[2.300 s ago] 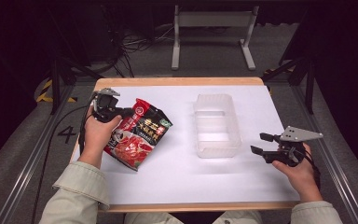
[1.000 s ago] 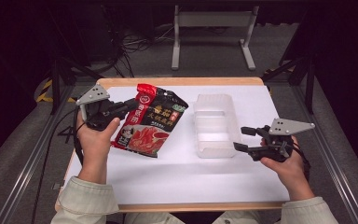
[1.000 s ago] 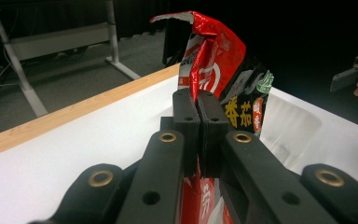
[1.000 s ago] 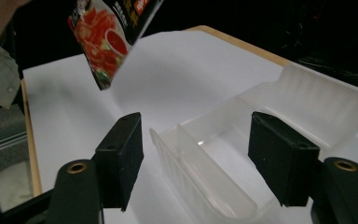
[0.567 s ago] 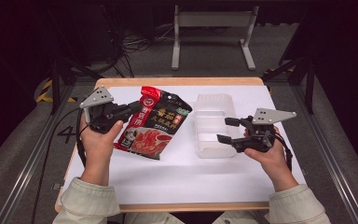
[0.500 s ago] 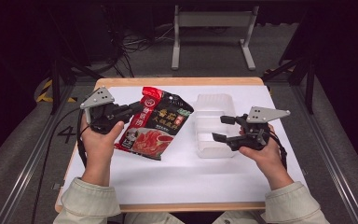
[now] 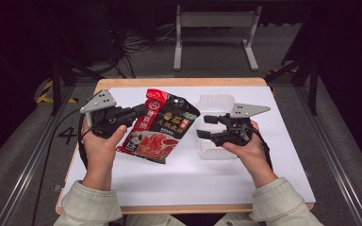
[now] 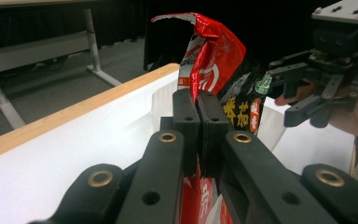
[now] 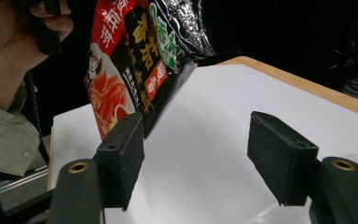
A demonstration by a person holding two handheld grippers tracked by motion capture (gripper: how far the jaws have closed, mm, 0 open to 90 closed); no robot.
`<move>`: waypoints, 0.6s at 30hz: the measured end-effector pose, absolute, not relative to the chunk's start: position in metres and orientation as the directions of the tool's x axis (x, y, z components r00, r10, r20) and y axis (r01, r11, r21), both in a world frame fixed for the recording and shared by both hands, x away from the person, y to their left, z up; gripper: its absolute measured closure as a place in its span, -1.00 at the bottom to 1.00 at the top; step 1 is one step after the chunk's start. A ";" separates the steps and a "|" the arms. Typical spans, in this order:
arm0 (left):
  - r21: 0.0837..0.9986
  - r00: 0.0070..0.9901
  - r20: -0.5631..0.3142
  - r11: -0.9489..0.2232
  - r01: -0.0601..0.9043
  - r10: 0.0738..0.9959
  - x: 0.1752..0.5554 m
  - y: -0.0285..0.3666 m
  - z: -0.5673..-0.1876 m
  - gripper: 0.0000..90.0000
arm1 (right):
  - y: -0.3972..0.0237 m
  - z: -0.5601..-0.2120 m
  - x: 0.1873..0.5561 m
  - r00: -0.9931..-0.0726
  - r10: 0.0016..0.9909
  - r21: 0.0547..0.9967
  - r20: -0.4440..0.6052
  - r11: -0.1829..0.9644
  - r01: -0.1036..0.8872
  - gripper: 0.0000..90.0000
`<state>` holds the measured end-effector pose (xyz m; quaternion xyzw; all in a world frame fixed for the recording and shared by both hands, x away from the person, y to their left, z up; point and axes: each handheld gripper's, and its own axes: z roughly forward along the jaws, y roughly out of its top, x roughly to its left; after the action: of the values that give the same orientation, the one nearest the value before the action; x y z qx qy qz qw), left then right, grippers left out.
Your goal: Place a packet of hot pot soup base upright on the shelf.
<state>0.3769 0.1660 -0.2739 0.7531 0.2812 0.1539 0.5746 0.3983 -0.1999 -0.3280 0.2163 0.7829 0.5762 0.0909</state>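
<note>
A red and black food pouch (image 7: 162, 127) hangs tilted above the white table (image 7: 193, 183). My left gripper (image 7: 139, 112) is shut on its left edge; in the left gripper view the jaws (image 8: 198, 109) pinch the red side of the pouch (image 8: 214, 60). My right gripper (image 7: 203, 126) is open just right of the pouch, over a clear plastic container (image 7: 213, 101). Its jaws have just been closing a little, with nothing between the pads (image 9: 196, 154). In the right gripper view the pouch (image 9: 135, 60) hangs just beyond the left-hand jaw.
The table's wooden edge (image 7: 179, 82) runs along the far side. A metal stand (image 7: 214, 21) and cables lie on the floor behind. The container's near end (image 7: 212, 151) rests on the table under my right hand.
The left gripper has lifted the pouch off the table and held it up. The right gripper has moved left over the container, up to the pouch's right edge.
</note>
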 end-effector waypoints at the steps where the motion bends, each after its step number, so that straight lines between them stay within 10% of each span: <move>1: 0.953 0.796 -0.091 -0.180 0.244 0.599 0.376 0.166 -0.273 0.97 | -0.193 -0.329 0.399 -0.894 0.438 0.943 0.089 0.251 0.217 -0.23; 18: 0.953 0.814 -0.080 -0.194 0.231 0.576 0.366 0.163 -0.275 0.97 | -0.146 -0.335 0.409 -0.947 0.295 0.965 0.125 0.186 0.185 -0.16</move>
<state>0.3663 0.1633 -0.2750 0.7581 0.2661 0.1497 0.5763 0.4090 -0.1464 -0.3346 0.1561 0.7689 0.6185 0.0443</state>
